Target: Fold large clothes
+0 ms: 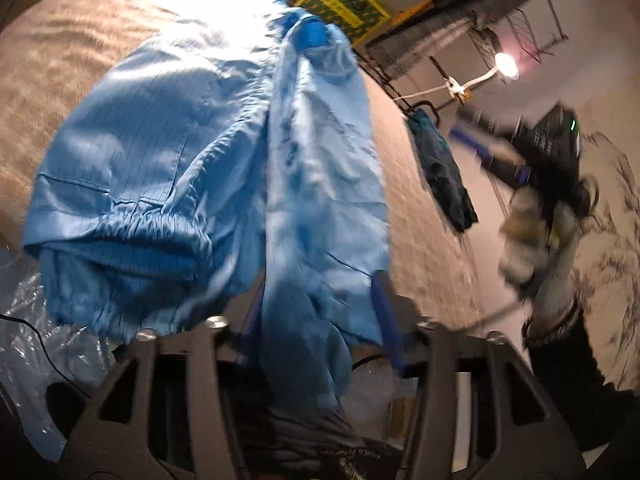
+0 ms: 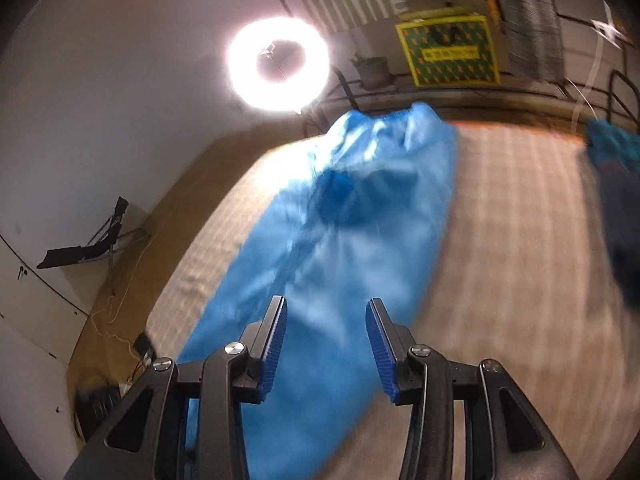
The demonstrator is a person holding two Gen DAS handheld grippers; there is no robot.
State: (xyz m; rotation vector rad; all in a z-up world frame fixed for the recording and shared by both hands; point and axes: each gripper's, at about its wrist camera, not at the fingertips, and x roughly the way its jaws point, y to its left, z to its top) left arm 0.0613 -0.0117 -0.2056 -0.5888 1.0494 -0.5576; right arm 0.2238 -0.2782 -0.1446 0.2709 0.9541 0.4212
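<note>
Lying across the centre of the frame on the beige bed (image 2: 500,220), the blue garment (image 2: 340,240) sat beneath the released right gripper (image 2: 326,332); the left gripper (image 1: 320,320), seemingly released, had cloth draped between its fingers.

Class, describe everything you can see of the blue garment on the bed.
The blue garment is light blue, thin, finely checked cloth, creased, with a gathered elastic band. It lies on the beige bedspread, one long part doubled over itself. That part's end drapes between the left gripper and its open fingers.
</note>
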